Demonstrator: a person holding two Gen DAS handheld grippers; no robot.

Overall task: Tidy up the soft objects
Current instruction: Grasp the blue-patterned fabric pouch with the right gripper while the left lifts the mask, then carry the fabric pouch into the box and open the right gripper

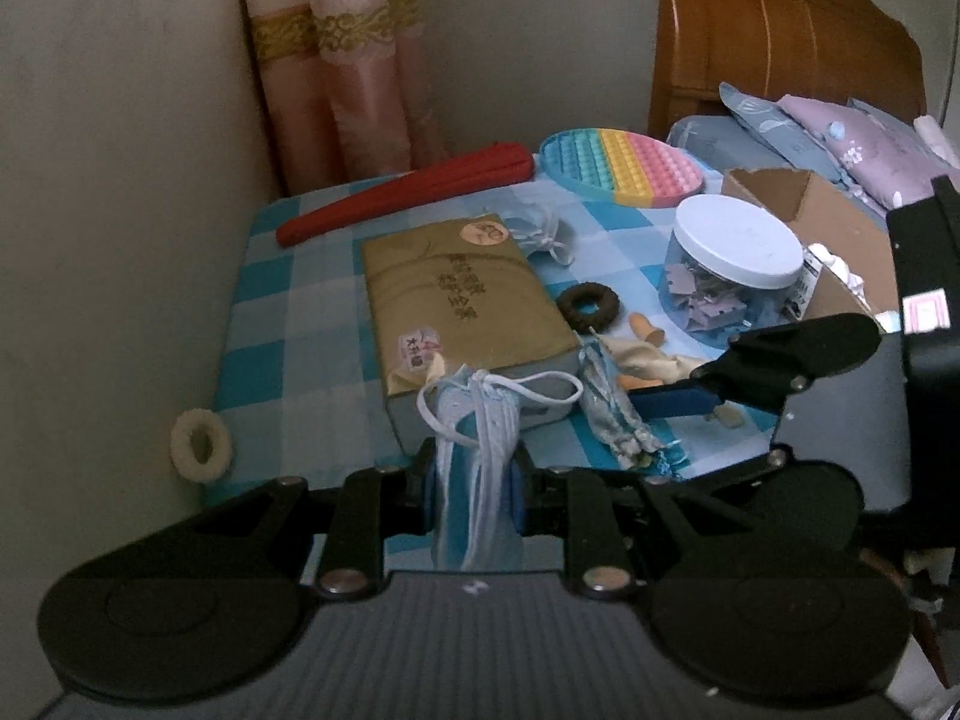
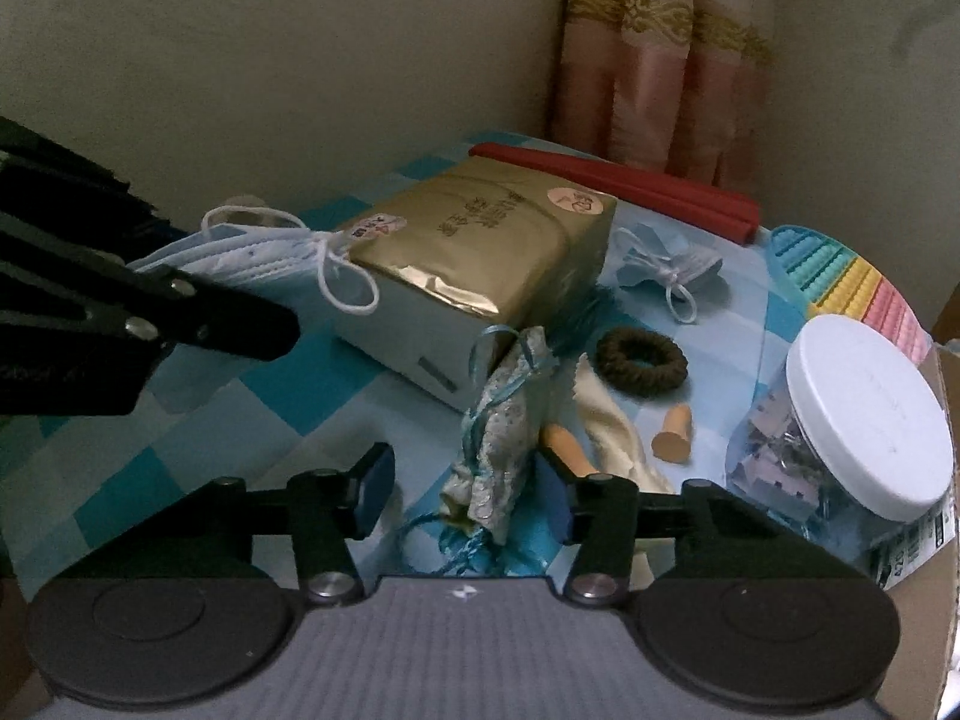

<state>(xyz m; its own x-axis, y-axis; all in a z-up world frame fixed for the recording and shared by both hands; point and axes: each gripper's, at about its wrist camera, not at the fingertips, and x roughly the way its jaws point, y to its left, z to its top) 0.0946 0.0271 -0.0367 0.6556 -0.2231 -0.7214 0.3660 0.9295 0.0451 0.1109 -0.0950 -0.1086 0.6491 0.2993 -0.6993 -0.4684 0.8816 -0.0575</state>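
My left gripper (image 1: pixel 474 480) is shut on a folded light-blue face mask (image 1: pixel 474 438) with white ear loops. In the right wrist view that mask (image 2: pixel 240 258) hangs at the left, near the gold box. A patterned blue-and-cream drawstring pouch (image 2: pixel 498 456) lies on the checked cloth between the jaws of my right gripper (image 2: pixel 465 498). Its left pad (image 2: pixel 372 492) stands clear of the pouch and the right pad sits close beside it. The left wrist view has the same pouch (image 1: pixel 612 414) beside one blue finger (image 1: pixel 672 403) of the right gripper.
A gold-wrapped box (image 2: pixel 480 258) fills the middle. Around it lie a brown hair tie (image 2: pixel 642 360), orange earplugs (image 2: pixel 675 432), a cream cloth (image 2: pixel 606 420), a second blue mask (image 2: pixel 666 264), a white-lidded jar (image 2: pixel 858 420), a red case (image 1: pixel 408 192) and a rainbow pop mat (image 1: pixel 624 165). A cardboard box (image 1: pixel 810 204) stands right; a cream hair tie (image 1: pixel 201 444) lies left.
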